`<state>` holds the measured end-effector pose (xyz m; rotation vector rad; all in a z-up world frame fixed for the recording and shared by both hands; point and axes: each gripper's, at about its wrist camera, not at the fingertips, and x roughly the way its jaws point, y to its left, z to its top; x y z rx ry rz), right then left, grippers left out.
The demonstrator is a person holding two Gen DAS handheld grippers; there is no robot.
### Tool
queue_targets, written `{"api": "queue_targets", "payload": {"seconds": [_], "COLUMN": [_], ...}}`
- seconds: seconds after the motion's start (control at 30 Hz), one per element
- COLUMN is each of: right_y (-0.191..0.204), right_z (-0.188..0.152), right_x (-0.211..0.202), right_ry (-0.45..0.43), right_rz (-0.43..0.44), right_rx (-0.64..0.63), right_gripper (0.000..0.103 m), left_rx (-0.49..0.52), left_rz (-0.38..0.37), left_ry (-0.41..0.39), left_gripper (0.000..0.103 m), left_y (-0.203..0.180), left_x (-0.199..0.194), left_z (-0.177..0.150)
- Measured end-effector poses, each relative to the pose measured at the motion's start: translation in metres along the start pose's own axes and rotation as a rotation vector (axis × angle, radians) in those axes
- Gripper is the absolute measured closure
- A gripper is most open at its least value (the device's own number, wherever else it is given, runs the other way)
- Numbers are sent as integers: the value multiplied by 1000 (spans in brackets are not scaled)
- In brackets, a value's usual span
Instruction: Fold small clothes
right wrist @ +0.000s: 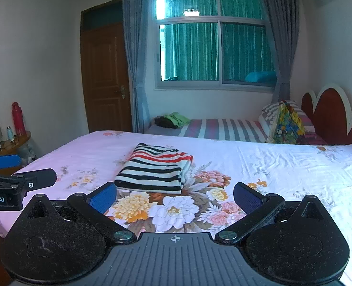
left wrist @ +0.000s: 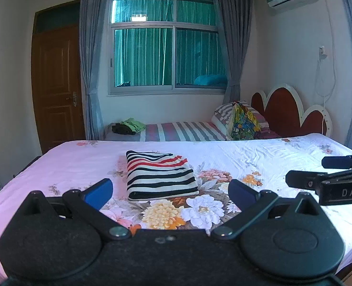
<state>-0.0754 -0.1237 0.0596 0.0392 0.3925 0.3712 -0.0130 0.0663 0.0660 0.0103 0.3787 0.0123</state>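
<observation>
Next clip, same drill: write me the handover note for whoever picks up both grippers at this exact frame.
Left gripper: open, empty, held above the near part of the bed, clear of the cloth.
Right gripper: open, empty, level with the left one.
Striped garment: lies folded into a compact rectangle on the floral sheet, just ahead of both grippers, touched by neither.
Done: this piece looks fully folded.
Left: nothing more seems needed on it. A green and dark pile of clothes sits on the far striped bed; whether it belongs to the job I cannot tell.
</observation>
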Motion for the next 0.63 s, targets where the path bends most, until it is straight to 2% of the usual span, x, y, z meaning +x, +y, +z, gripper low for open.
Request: {"api": "queue_targets", "payload": {"seconds": [0.63], "right_y": [-11], "right_z": [-3], "right_x": [-3], "right_ry": [1], "right_rz": [4], "right_rx": [11], "right_gripper": [0], "left_rx": [35], "left_rz": [-23], "left_ry": [-13], "left_gripper": [1], "left_y": [-9], "left_x": [7], "left_z": [2]}}
